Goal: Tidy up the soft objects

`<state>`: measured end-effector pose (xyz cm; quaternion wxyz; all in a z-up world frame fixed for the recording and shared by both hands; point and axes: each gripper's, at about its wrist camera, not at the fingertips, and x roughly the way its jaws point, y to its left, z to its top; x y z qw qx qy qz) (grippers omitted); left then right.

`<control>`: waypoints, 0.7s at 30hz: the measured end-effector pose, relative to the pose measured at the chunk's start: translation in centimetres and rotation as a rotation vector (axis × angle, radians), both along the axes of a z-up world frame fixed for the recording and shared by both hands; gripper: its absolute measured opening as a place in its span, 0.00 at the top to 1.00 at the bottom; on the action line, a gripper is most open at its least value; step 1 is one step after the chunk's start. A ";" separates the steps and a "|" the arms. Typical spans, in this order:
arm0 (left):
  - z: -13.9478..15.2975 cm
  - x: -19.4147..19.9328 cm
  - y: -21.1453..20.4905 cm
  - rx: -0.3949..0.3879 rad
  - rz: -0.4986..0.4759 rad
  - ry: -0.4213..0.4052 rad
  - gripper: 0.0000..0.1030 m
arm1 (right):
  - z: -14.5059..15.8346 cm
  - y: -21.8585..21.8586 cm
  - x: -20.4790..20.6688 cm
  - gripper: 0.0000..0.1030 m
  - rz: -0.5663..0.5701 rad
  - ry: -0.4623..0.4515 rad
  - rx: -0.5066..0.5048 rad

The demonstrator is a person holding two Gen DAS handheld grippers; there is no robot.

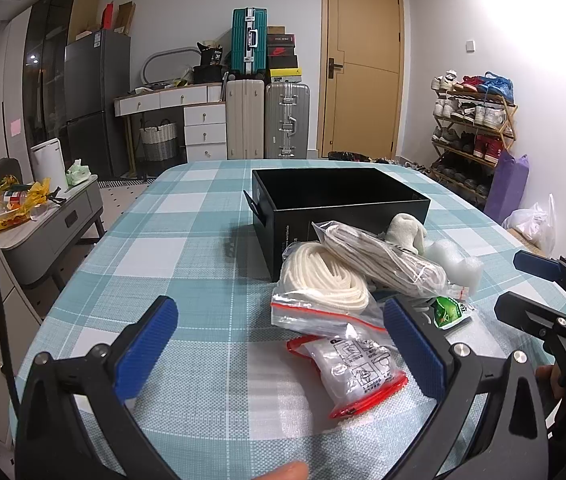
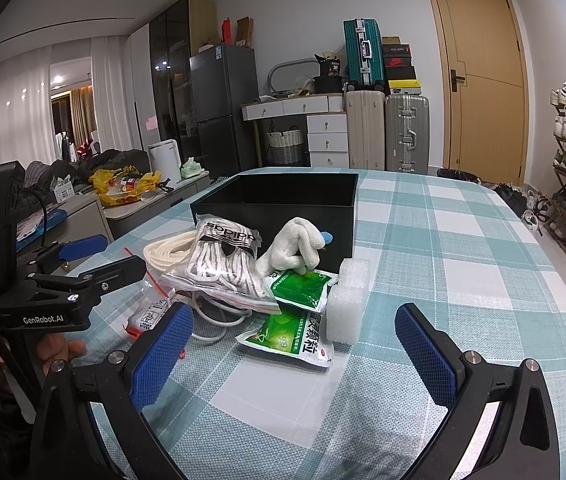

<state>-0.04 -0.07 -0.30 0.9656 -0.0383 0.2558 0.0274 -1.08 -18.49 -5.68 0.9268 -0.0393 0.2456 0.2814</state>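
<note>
An open black box (image 1: 343,200) (image 2: 283,200) stands on the checked tablecloth. In front of it lies a pile: a bag of white rope (image 1: 323,280), a bag of striped laces (image 1: 387,260) (image 2: 223,256), a white cloth (image 1: 407,232) (image 2: 295,248), white foam (image 1: 459,264) (image 2: 347,300), two green sachets (image 2: 295,332) and a small red-edged zip bag (image 1: 355,372). My left gripper (image 1: 279,344) is open, its jaws around the red-edged bag, holding nothing. My right gripper (image 2: 303,352) is open and empty just in front of the green sachets.
The table (image 2: 463,264) has bare cloth to the right of the pile and to the left (image 1: 163,260). A side cabinet with a yellow bag (image 1: 11,204) stands left of the table. Suitcases (image 1: 267,120), a door and a shoe rack (image 1: 475,128) are beyond.
</note>
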 end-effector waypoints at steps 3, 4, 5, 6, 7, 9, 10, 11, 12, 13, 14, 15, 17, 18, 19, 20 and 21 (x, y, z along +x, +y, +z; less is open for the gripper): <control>0.0 0.0 0.0 0.001 0.000 0.000 0.00 | 0.0 0.0 0.0 0.00 0.000 0.000 0.000; 0.0 0.0 0.0 0.001 0.000 0.000 0.00 | 0.0 0.0 0.0 0.00 0.000 0.000 0.000; 0.0 0.0 0.0 0.002 0.001 0.000 0.00 | 0.0 0.0 0.0 0.00 0.000 -0.001 0.000; 0.0 0.0 0.1 0.002 0.001 0.000 0.00 | 0.0 0.0 0.0 0.00 -0.001 0.000 0.000; 0.0 0.0 0.0 0.002 0.002 0.000 0.00 | 0.0 0.0 0.0 0.00 0.000 0.000 0.000; 0.1 -0.1 0.2 0.000 0.004 -0.002 0.00 | 0.0 0.0 0.0 0.00 0.000 -0.001 -0.001; 0.1 -0.1 0.2 0.001 0.003 0.000 0.00 | 0.0 0.0 0.0 0.00 0.000 0.000 0.000; 0.1 -0.1 0.2 0.003 0.005 -0.001 0.00 | 0.0 0.0 0.0 0.00 0.000 0.000 -0.001; 0.1 -0.1 0.2 0.003 0.005 -0.002 0.00 | 0.0 0.0 0.0 0.00 -0.002 0.000 -0.001; 0.1 -0.1 0.2 0.003 0.005 -0.003 0.00 | 0.0 0.0 0.0 0.00 0.000 -0.001 -0.001; 0.1 -0.2 0.3 0.005 0.006 -0.003 0.00 | 0.0 0.0 0.0 0.00 0.001 -0.001 -0.001; 0.2 -0.2 0.4 0.006 0.010 -0.007 0.00 | -0.1 0.0 0.0 0.00 0.001 -0.001 -0.001; 0.2 -0.2 0.4 0.005 0.009 -0.010 0.00 | 0.0 0.0 0.0 0.00 0.000 -0.002 -0.001; 0.2 -0.2 0.4 0.005 0.007 -0.008 0.00 | 0.0 0.0 0.0 0.00 0.000 -0.002 -0.001; 0.2 -0.1 0.4 0.007 0.008 -0.006 0.00 | 0.0 0.0 0.0 0.00 0.001 -0.001 0.000; 0.2 -0.1 0.4 0.007 0.007 -0.009 0.00 | -0.1 0.0 0.1 0.00 0.001 -0.001 0.000; 0.2 -0.1 0.4 0.005 0.006 -0.008 0.00 | -0.1 0.1 0.2 0.00 0.001 -0.001 -0.001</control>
